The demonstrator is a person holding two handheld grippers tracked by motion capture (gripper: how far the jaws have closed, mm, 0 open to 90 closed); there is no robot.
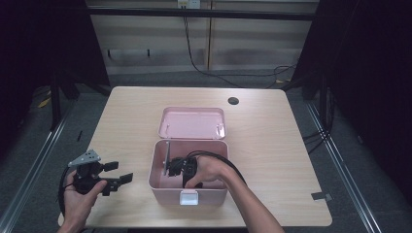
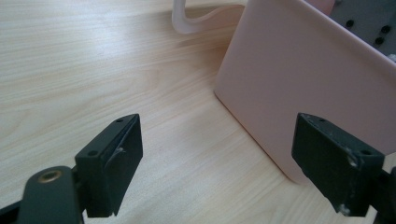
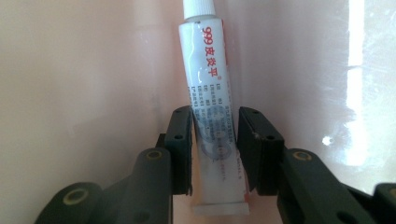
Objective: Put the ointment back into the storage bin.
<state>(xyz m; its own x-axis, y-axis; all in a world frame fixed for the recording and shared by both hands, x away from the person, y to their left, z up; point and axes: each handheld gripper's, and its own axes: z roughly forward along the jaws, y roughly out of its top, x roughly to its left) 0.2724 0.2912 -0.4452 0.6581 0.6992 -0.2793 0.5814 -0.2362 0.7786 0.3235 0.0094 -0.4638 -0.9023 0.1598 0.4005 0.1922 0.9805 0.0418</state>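
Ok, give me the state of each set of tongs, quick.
Left tongs: open, empty, beside the pink box.
Right tongs: inside the box, slightly open, jaws on either side of the white tube, a small gap on one side.

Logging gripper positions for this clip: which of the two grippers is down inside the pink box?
The right gripper, reaching into the open pink box with a white ointment tube between its jaws. The left gripper sits outside, over the table, jaws wide apart.
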